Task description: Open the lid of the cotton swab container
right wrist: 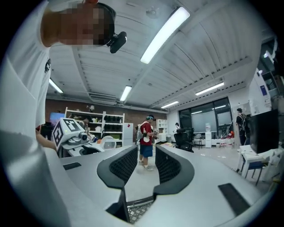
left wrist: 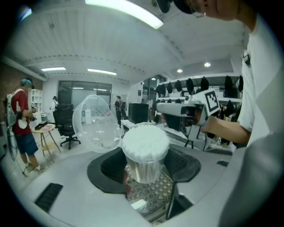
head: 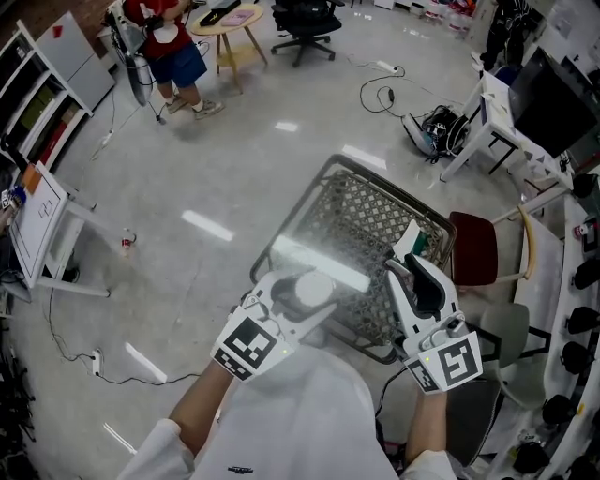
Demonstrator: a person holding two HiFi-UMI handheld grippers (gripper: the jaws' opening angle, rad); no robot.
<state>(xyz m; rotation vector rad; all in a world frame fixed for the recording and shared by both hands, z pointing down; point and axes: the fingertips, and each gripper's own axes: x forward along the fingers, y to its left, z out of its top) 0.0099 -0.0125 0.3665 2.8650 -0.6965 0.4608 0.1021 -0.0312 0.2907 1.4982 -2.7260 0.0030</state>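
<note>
cotton swab tub held with its lid open

the left gripper (left wrist: 146, 170) squeezes the clear round plastic tub of white cotton swabs (left wrist: 145, 148) between its two wide jaws. the tub stands upright between them. its clear round lid (left wrist: 95, 124) is flipped up and hangs open on the tub's left side, away from the right gripper.

the right gripper (right wrist: 145, 166) is just beside the left one, level with it. its jaws are partly apart and nothing is between them.

under both grippers is a grey metal cart with a patterned mesh basket (head: 375, 220). just past the right gripper, on its outer side, is a dark red chair with a wooden back (head: 475, 248). a white table (head: 497, 112) stands farther out that way.

far ahead of the grippers, a person in a red top and blue shorts (head: 173, 42) stands next to a small round wooden table (head: 230, 23) and a black office chair (head: 305, 23). nothing stands between the two grippers.

off to the left gripper's outer side are a white board on legs (head: 37, 220) and a small bottle on the floor (head: 127, 242). the marks on the board are too small to read. each gripper's cube carries a black and white square pattern.
</note>
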